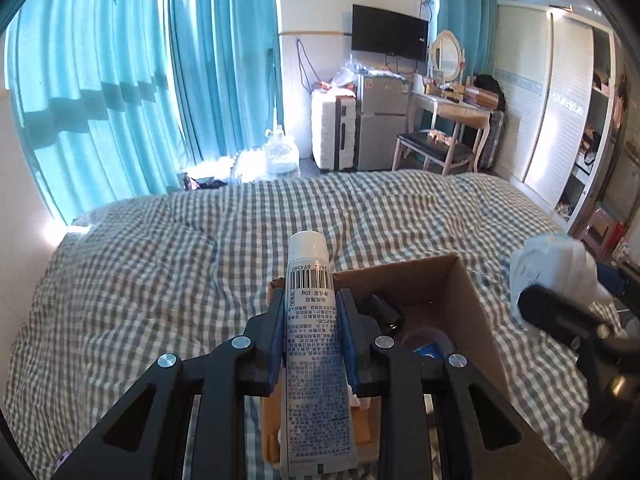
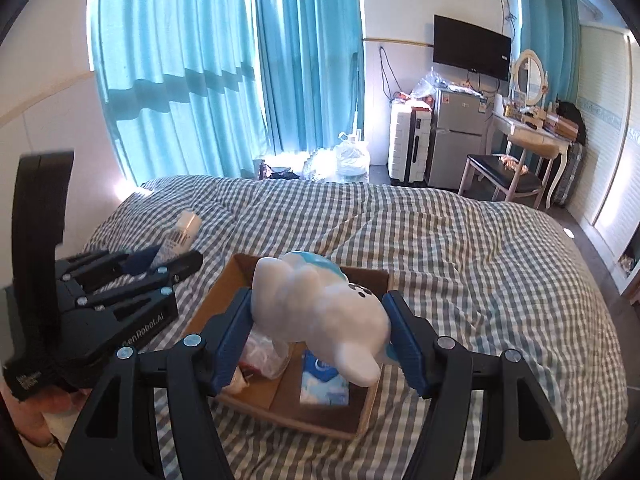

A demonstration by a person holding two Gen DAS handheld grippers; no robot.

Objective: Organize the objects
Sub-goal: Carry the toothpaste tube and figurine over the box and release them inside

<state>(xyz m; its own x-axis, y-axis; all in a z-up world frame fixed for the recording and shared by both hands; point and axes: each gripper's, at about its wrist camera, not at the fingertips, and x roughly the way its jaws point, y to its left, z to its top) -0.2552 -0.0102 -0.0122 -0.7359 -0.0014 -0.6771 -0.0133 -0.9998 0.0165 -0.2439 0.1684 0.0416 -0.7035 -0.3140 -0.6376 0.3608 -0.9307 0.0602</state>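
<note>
left hand-held gripper (image 1: 311, 312) is clamped on a white tube (image 1: 310, 344) (cap forward), held over the cardboard box (image 1: 472, 292) | right hand-held gripper (image 2: 320, 336) is closed around a white plush toy (image 2: 320, 312), above the same box on the checked bed (image 2: 480, 264)

Daylight through the teal curtains (image 1: 120, 92), bright; glare blown out at their foot. Soft banded shadows across the fabric. Strong fisheye bend, dark vignette at corners. White plush toy (image 2: 320, 312) close to lens, blurred and overexposed; far wall reasonably sharp.
</note>
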